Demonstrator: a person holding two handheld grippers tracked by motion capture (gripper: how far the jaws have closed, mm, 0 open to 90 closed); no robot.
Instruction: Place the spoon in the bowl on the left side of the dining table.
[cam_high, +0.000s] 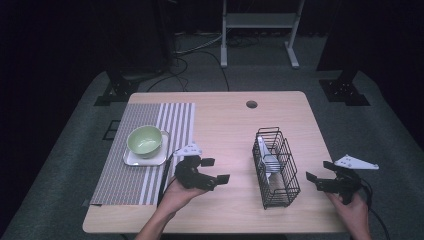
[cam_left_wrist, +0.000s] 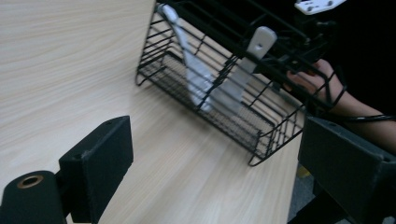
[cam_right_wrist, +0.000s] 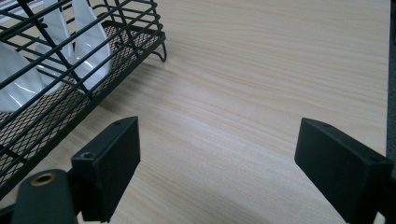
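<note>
A black wire basket (cam_high: 276, 167) stands on the wooden table (cam_high: 225, 130) and holds two white spoons (cam_high: 266, 159). My left gripper (cam_high: 216, 170) hovers open to the basket's left, pointing at it, with nothing between its jaws. My right gripper (cam_high: 320, 172) is open at the basket's right, near the table's right edge, also holding nothing. In the left gripper view the basket (cam_left_wrist: 219, 79) and the spoons (cam_left_wrist: 205, 84) lie ahead of the left gripper (cam_left_wrist: 215, 163). The right gripper view has the basket (cam_right_wrist: 60, 70) at upper left of the right gripper (cam_right_wrist: 217, 163).
A green bowl (cam_high: 144, 140) sits on a white square plate (cam_high: 150, 159) on a striped placemat (cam_high: 145, 150) at the table's left. A round cable hole (cam_high: 251, 104) is near the far edge. Bare wood lies between the placemat and the basket.
</note>
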